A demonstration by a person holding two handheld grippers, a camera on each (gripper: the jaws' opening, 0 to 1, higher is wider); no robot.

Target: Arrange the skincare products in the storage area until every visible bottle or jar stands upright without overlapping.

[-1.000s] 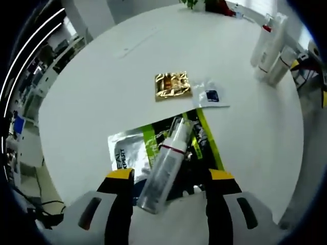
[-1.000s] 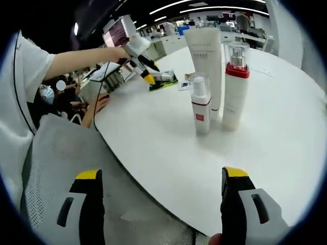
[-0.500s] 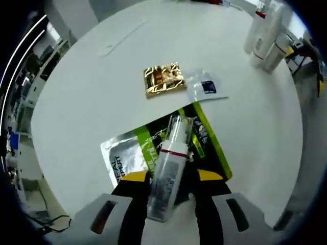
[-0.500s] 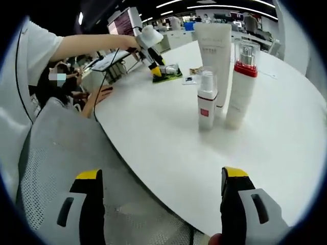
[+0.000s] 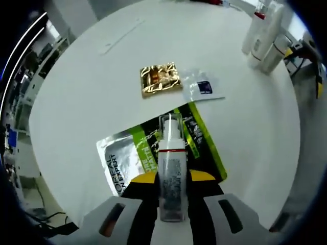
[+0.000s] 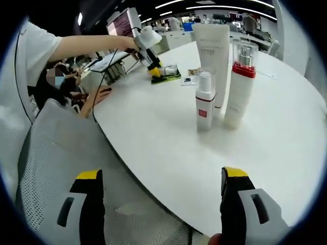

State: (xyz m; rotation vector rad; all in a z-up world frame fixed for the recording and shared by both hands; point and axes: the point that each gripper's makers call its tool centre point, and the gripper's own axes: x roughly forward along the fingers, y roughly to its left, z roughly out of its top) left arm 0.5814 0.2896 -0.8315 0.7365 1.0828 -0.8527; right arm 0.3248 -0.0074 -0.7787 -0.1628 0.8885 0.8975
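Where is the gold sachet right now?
In the left gripper view, the gold sachet lies flat on the table, beside a clear sachet, beyond the green packet.

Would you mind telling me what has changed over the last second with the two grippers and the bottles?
The left gripper has closed its jaws on the lying pump bottle, which was loose and askew between open jaws a second ago and now lies in line with them, over the green sachet. The right gripper stays open, clear of the three upright bottles, which have not moved.
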